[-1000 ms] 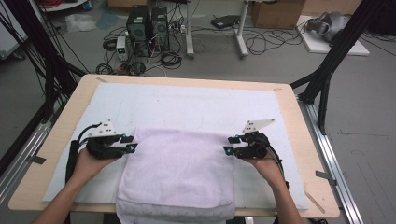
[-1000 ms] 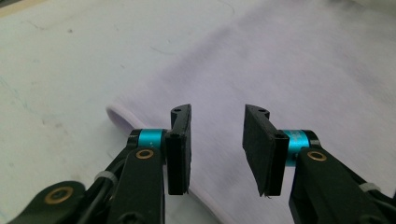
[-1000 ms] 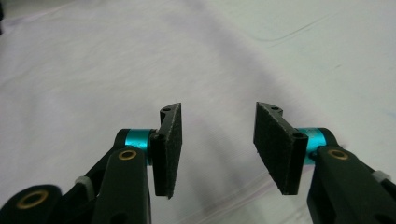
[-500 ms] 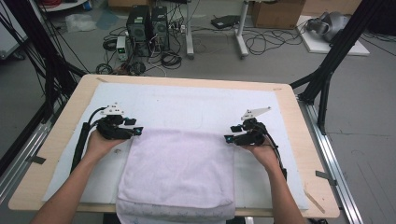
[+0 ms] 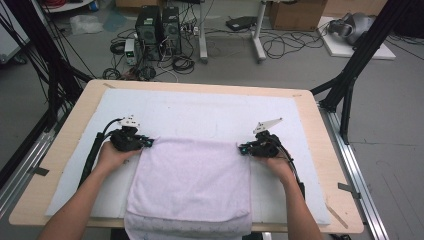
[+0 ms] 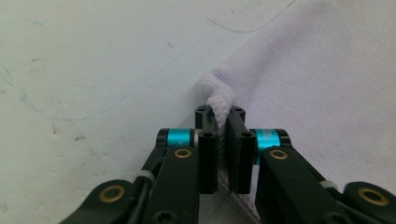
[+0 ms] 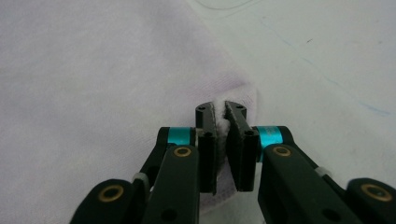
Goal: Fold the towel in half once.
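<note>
Each tool's own view shows jaws, just closed, pinching a towel (image 5: 192,175) corner: left tool (image 6: 220,122), right tool (image 7: 220,116).

Both grippers newly clamped on towel (image 5: 192,175) corners

Both grippers are black, the left gripper (image 5: 149,142) and the right gripper (image 5: 242,148) alike. Each carries a grey three-cornered plate (image 5: 129,120) on top and trails a black cable (image 5: 95,147) back along the forearm. Close up, each jaw arm has a turquoise band (image 6: 180,137), brass-coloured pivot pins (image 6: 182,153), small screw holes at the tips. Forearms bare, no sleeves.
</note>
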`<state>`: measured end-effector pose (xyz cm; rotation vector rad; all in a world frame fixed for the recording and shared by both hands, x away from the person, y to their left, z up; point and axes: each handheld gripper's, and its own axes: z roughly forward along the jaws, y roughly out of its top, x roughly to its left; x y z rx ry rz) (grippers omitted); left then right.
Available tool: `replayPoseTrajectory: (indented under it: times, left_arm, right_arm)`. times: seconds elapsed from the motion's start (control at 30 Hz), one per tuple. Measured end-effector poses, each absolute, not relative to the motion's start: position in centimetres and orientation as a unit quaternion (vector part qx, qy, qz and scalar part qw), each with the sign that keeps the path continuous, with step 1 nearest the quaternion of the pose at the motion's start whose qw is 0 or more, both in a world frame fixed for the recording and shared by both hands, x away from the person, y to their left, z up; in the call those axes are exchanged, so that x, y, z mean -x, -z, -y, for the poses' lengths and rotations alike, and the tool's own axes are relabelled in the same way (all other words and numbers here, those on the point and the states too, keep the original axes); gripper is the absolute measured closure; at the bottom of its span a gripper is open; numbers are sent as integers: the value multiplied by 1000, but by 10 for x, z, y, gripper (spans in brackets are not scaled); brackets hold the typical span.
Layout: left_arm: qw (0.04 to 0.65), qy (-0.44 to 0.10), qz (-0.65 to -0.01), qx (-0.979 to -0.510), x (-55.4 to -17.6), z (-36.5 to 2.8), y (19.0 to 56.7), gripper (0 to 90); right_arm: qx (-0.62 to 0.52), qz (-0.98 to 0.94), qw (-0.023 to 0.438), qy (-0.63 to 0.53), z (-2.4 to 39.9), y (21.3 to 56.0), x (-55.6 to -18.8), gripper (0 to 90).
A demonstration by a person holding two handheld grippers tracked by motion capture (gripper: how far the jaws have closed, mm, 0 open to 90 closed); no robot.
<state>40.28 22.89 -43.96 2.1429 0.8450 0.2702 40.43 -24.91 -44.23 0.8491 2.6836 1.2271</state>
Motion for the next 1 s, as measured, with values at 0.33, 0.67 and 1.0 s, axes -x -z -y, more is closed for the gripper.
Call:
replayPoseTrajectory:
  times: [0.33, 0.67, 1.0]
  left_arm:
    - [404, -184, -355, -823, -432, -224, 382, 865]
    - [414, -267, -363, -791, -472, -219, 306, 774]
    - [413, -210, -387, -797, -453, -248, 359, 598]
  right_arm:
    - [-290, -870, 129, -378, 244, 379, -437, 862]
    - [-296, -845, 182, -406, 251, 296, -476, 751]
    - [-322, -852, 129, -393, 246, 356, -464, 483]
